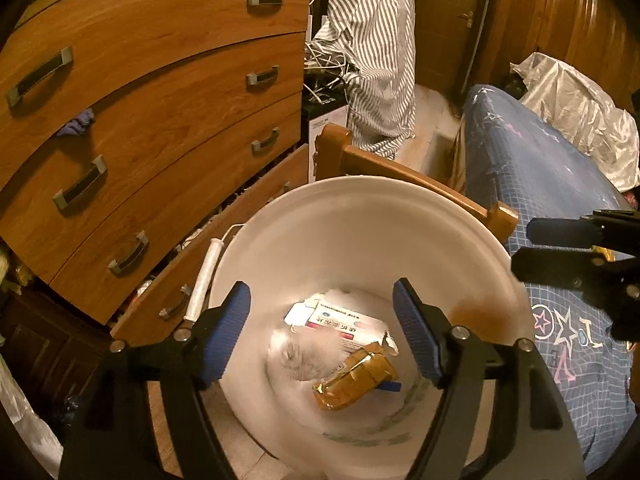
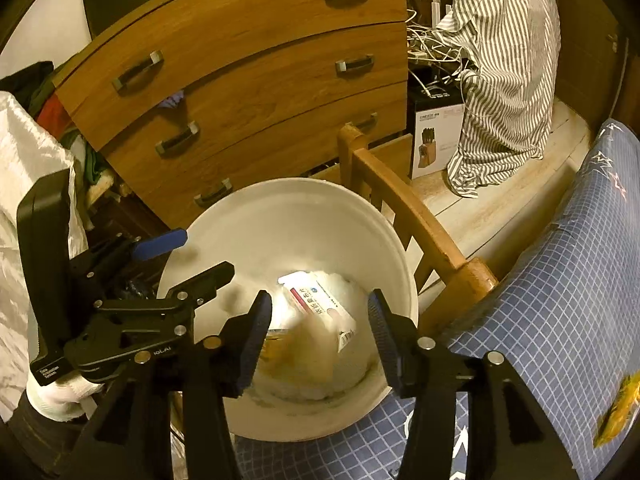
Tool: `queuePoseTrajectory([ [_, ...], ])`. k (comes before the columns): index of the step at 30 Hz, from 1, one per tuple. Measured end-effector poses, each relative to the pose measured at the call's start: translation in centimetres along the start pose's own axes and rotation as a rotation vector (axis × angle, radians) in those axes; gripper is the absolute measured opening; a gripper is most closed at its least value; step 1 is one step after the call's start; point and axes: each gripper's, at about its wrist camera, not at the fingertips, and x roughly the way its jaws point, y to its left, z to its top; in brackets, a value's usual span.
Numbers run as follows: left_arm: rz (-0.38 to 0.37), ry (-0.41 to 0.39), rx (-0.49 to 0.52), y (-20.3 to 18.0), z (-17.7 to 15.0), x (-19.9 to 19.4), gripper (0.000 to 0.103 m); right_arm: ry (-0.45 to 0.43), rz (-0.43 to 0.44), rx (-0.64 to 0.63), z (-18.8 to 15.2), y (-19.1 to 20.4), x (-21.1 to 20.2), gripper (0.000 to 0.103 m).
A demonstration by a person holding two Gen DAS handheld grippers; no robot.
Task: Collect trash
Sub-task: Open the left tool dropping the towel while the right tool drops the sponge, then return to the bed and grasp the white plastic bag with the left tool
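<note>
Left tool (image 1: pixel 322 334) and right tool (image 2: pixel 320 338) both gape empty above white bucket (image 1: pixel 360 208), centre frame; medicine box (image 1: pixel 340 326), gold wrapper (image 1: pixel 354 378) and crumpled tissue (image 1: pixel 296 358) lie inside.

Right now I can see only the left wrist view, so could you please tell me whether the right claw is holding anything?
Observer: No. The right claw is open above the white bucket, and its pads press on nothing.
Operator: Thank you. Is any trash left outside the bucket?
Observer: Yes, a yellow wrapper lies on the blue checked bedsheet, to the right of that claw.
Operator: And what is the box beside the drawers?
Observer: It is a knife block box, with the block pictured on its front. It stands next to the hanging striped garment.
</note>
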Motion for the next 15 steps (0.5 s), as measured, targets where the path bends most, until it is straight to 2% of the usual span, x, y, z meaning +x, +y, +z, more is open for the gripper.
queuePoseTrajectory([
  [10,0.005,-0.029,0.036,-1.5,-0.2,-1.3,0.07,-0.074,0.027,0.049,-2.0,-1.7,-3.6,0.052],
  [13,-0.02,-0.042,0.051,-2.7,-0.8,-2.2,0.07,-0.129,0.034,0.061,-4.6,-1.8,-6.2,0.052],
  [15,-0.044,-0.05,0.065,-3.9,-1.7,-2.8,0.07,-0.193,0.018,0.066,-7.5,-2.2,-8.8,0.052],
])
